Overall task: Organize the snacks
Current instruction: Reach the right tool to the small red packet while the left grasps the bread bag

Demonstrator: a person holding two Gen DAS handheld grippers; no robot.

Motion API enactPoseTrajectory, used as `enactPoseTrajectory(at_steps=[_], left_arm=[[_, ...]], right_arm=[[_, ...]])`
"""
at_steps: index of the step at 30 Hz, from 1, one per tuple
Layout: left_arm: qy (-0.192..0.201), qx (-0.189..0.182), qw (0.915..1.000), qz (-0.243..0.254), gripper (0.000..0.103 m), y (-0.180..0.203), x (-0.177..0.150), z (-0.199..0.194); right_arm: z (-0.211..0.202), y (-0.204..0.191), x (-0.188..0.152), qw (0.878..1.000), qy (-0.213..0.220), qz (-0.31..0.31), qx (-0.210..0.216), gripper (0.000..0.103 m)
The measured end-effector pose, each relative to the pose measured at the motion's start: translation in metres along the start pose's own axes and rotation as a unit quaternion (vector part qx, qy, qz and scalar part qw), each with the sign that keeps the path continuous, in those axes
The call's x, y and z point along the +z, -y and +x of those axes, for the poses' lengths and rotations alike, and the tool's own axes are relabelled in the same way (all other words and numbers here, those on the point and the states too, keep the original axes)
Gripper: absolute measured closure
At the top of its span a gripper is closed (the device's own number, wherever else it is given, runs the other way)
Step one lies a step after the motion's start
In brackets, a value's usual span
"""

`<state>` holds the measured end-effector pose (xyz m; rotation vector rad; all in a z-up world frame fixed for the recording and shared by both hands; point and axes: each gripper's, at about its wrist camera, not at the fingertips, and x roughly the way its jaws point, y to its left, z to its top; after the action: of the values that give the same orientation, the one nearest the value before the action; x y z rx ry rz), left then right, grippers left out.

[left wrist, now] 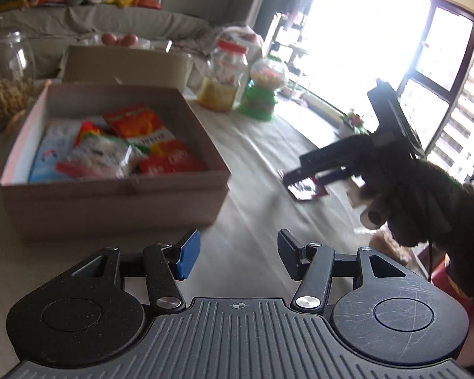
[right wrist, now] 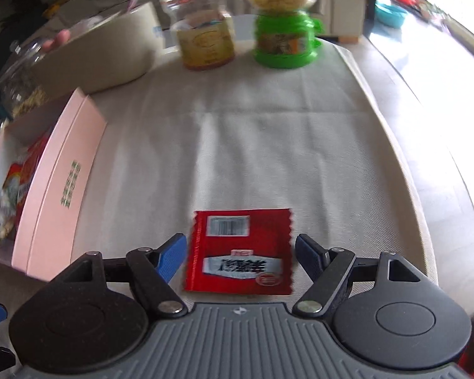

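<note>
The right hand-held gripper (right wrist: 240, 254) hangs right over the red snack packet (right wrist: 240, 251) (lying flat on the bench (right wrist: 268, 145)), jaws apart on both sides.

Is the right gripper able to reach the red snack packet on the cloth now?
Probably yes. The right gripper is open, its jaws standing either side of the red snack packet, which lies flat on the cloth with nothing on or beside it.

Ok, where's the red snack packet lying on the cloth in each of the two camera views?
Left wrist view: red snack packet at right of centre, under the right gripper.
Right wrist view: red snack packet at bottom centre, between the open jaws.
Shared landmark: green dispenser.
</note>
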<state>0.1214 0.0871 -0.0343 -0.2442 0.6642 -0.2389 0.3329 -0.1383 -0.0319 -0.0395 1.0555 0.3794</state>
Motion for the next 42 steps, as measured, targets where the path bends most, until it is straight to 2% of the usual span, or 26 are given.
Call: enactPoseTrajectory(at_steps=[1,2,5,7,9,14,17,18,21,22,25,28,29,31,32,36,39,42], left_arm=[[-0.006,-0.001,1.0,-0.001,0.043,0.001,-0.004,0.002],[-0.009,-0.002,0.9999,-0.004,0.043,0.001,-0.007,0.003],[-0.015,-0.004,0.9998,-0.012,0.043,0.0,-0.01,0.006],[-0.02,-0.007,0.9997,-0.015,0.043,0.0,-0.013,0.006],[-0.025,-0.011,0.9995,-0.017,0.043,-0.001,-0.015,0.009],[-0.044,-0.021,0.9987,-0.019,0.043,0.005,-0.023,0.015],[-0.053,-0.026,0.9981,-0.013,0.043,0.014,-0.025,0.018],[-0.056,-0.032,0.9979,-0.01,0.043,0.019,-0.024,0.02],[-0.061,-0.065,0.996,0.008,0.043,0.043,-0.018,0.026],[-0.063,-0.081,0.9946,0.018,0.043,0.053,-0.016,0.029],[-0.07,-0.125,0.9887,0.043,0.043,0.088,-0.007,0.041],[-0.087,-0.154,0.9831,0.045,0.043,0.116,-0.004,0.06],[-0.095,-0.156,0.9823,0.042,0.043,0.124,-0.003,0.068],[-0.11,-0.15,0.9817,0.038,0.043,0.137,-0.003,0.085],[-0.118,-0.148,0.9812,0.037,0.043,0.142,-0.004,0.092],[-0.144,-0.132,0.9801,0.037,0.043,0.155,-0.007,0.116],[-0.142,-0.132,0.9801,0.04,0.043,0.16,-0.008,0.121],[-0.137,-0.125,0.9811,0.055,0.043,0.162,-0.007,0.118]], right_arm=[[0.0,-0.01,-0.003,1.0,0.006,-0.023,-0.006,0.04],[-0.001,-0.018,-0.007,0.999,0.011,-0.043,-0.009,0.042],[-0.013,-0.032,-0.015,0.995,0.035,-0.085,-0.028,0.065],[-0.02,-0.034,-0.02,0.995,0.027,-0.096,0.003,0.079],[-0.026,-0.033,-0.028,0.995,0.009,-0.09,0.042,0.084],[-0.041,-0.024,-0.056,0.989,-0.03,-0.07,0.13,0.085],[-0.065,-0.014,-0.072,0.99,-0.014,-0.078,0.115,0.081],[-0.075,-0.006,-0.074,0.991,-0.003,-0.074,0.107,0.076],[-0.108,0.028,-0.086,0.995,0.042,-0.047,0.077,0.05],[-0.119,0.039,-0.093,0.996,0.058,-0.037,0.059,0.047],[-0.14,0.068,-0.109,0.996,0.087,-0.007,0.014,0.047],[-0.15,0.094,-0.133,0.994,0.103,0.034,-0.006,0.048],[-0.149,0.099,-0.141,0.994,0.103,0.044,-0.007,0.049],[-0.142,0.107,-0.158,0.994,0.096,0.053,-0.005,0.066],[-0.135,0.107,-0.163,0.995,0.087,0.054,-0.004,0.07],[-0.112,0.103,-0.179,0.997,0.071,0.043,0.005,0.072],[-0.111,0.094,-0.185,0.996,0.091,0.023,0.002,0.073],[-0.109,0.085,-0.185,0.995,0.098,0.014,0.032,0.073]])
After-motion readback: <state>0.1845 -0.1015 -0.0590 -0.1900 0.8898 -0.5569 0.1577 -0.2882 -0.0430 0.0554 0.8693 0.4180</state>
